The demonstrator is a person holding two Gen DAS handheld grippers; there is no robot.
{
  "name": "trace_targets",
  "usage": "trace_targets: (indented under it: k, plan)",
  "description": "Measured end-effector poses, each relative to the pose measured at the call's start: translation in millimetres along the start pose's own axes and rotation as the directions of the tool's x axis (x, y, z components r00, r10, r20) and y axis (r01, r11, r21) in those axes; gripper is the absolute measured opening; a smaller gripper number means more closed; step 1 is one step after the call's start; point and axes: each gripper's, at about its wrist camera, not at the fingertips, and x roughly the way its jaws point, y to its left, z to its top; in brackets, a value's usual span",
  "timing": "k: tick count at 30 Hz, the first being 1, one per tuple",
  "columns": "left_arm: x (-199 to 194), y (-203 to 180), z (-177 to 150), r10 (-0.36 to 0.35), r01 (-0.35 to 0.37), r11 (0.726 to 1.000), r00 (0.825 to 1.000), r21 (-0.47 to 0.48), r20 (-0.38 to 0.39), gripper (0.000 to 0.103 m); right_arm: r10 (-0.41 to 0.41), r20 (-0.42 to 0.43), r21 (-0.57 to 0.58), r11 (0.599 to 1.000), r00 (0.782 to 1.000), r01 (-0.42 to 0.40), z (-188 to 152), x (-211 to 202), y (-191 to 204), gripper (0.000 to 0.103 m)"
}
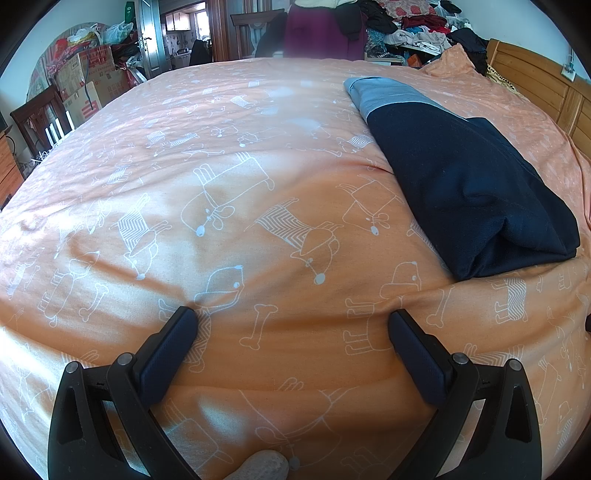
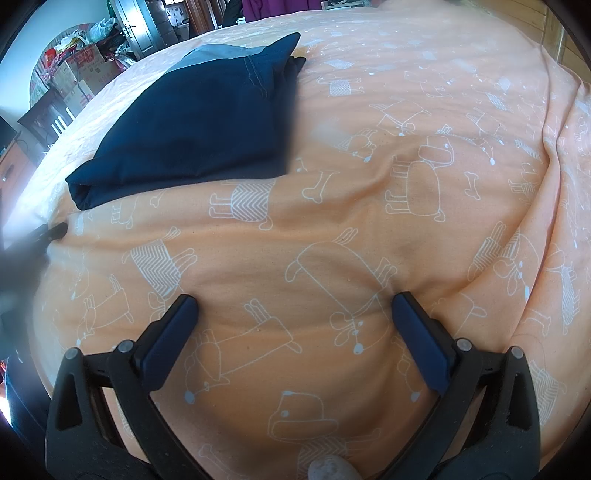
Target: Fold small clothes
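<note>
left gripper point(image 1: 291, 317) wide, empty; right gripper point(image 2: 295, 302) likewise | folded navy garment point(image 1: 465, 192) (soft) on bedspread point(image 1: 258, 147)

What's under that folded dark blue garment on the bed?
The garment lies on the orange dog-print bedspread, which shows all around it. Whatever sits directly beneath the folded layers is covered, so I cannot tell if anything else is there.

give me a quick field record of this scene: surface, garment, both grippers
surface: orange bedspread printed with white dogs
garment: navy and grey clothing, folded, lying on the bedspread
left gripper: open, holding nothing, tips at the bedspread
right gripper: open, holding nothing, nearer than the garment
background: cardboard boxes, clothes pile
</note>
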Motion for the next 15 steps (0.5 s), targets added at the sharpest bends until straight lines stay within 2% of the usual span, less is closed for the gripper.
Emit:
trace_targets:
  k: [3, 6, 7, 9, 12, 15]
  plan:
    - [0.0, 0.0, -0.1, 0.000, 0.000, 1.000, 1.000, 0.000, 0.000, 0.103, -0.041, 0.028, 0.022, 0.999, 0.999, 0.040, 1.3, -10.7, -1.4, 0.103]
    - [-0.9, 0.1, -0.4, 0.000, 0.000, 1.000, 1.000, 0.000, 0.003, 0.103, -0.181, 0.071, 0.054, 0.983, 0.981, 0.178, 1.5, -27.6, -7.9, 0.103]
    - [-0.3, 0.4, -0.2, 0.000, 0.000, 1.000, 1.000, 0.000, 0.001, 0.103, -0.198, 0.056, 0.058, 0.979, 0.979, 0.194, 1.3, -25.4, -11.2, 0.103]
    - [0.4, 0.9, 0.7, -0.001, 0.001, 1.000, 1.000, 0.000, 0.001, 0.103, -0.172, -0.005, 0.086, 0.981, 0.985, 0.172, -1.0, -12.3, -17.0, 0.103]
    - [-0.2, 0.5, 0.6, -0.001, 0.001, 1.000, 1.000, 0.000, 0.003, 0.103, -0.201, 0.002, 0.076, 0.977, 0.980, 0.200, 0.1, -11.2, -10.6, 0.103]
    - [-0.3, 0.5, 0.8, 0.001, -0.001, 1.000, 1.000, 0.001, 0.003, 0.103, -0.192, 0.004, 0.093, 0.977, 0.981, 0.191, -0.8, -9.6, -12.6, 0.103]
